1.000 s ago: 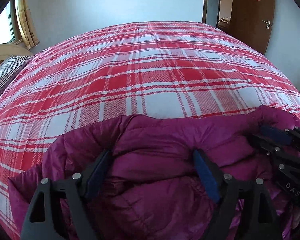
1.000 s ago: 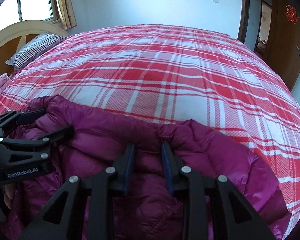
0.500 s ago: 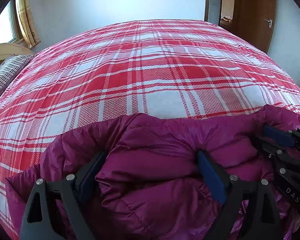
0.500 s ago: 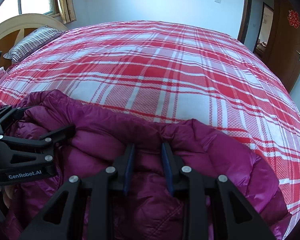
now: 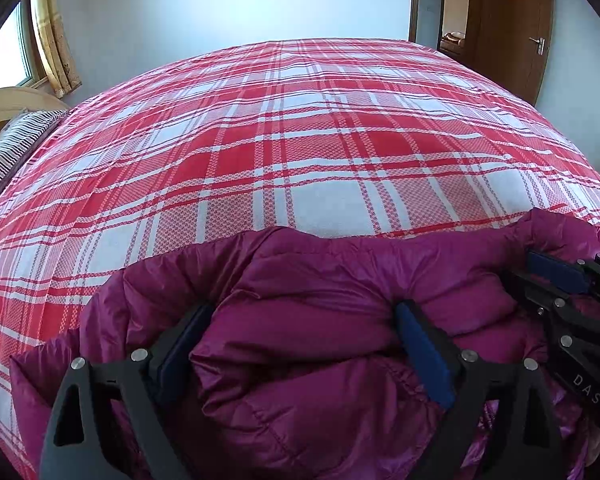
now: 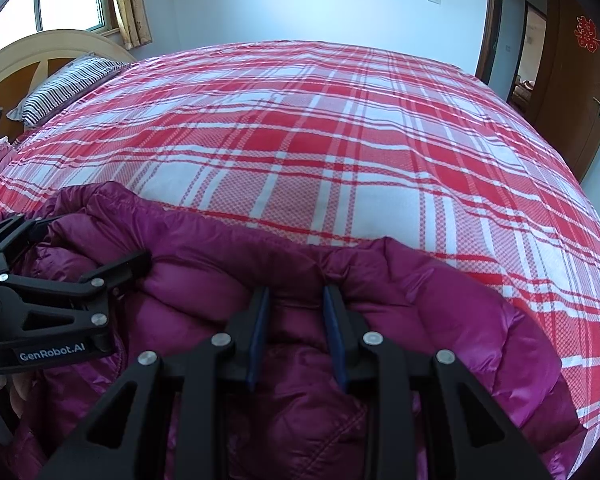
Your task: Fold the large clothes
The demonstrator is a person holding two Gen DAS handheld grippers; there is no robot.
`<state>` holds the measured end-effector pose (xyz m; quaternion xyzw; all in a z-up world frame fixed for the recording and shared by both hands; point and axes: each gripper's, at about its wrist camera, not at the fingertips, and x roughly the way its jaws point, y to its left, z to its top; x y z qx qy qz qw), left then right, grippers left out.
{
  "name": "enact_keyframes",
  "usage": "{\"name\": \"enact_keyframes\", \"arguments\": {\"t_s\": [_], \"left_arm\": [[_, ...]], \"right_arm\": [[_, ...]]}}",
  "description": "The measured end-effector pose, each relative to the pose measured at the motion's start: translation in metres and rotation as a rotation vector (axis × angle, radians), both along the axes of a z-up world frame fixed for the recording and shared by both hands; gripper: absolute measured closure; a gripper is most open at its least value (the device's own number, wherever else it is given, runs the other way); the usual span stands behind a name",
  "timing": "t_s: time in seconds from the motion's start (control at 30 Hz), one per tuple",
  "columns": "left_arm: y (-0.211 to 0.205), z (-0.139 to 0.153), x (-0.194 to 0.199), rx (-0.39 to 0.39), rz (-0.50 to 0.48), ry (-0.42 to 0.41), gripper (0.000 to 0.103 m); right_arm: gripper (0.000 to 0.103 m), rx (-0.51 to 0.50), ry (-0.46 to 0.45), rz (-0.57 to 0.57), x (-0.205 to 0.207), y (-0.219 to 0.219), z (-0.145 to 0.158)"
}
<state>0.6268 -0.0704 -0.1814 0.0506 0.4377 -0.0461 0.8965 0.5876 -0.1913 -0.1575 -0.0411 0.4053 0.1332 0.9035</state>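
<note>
A magenta puffer jacket (image 5: 324, 320) lies bunched at the near edge of a bed; it also shows in the right wrist view (image 6: 380, 280). My left gripper (image 5: 304, 328) is open wide, its jaws on either side of a thick padded fold. My right gripper (image 6: 294, 304) is shut on a ridge of the jacket's edge. The right gripper shows at the right of the left wrist view (image 5: 560, 280). The left gripper shows at the left of the right wrist view (image 6: 80, 248), spread over the jacket.
The bed carries a red and white plaid cover (image 5: 320, 140) stretching far ahead. A striped pillow (image 6: 68, 88) and wooden headboard (image 6: 28, 56) are at the far left. A brown door (image 5: 512, 28) and doorway stand at the far right.
Both grippers have moved forward over the bed with the jacket. The left gripper's jaws stand wider around the fold. The right gripper stays pinched on the jacket's edge.
</note>
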Motion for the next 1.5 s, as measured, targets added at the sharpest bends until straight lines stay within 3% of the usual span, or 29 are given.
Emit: {"name": "enact_keyframes", "arguments": {"t_s": [1.5], "left_arm": [[-0.0022, -0.0026, 0.0028, 0.022, 0.008, -0.003, 0.006]], "right_arm": [[0.072, -0.032, -0.001, 0.001, 0.0008, 0.0038, -0.0011]]}}
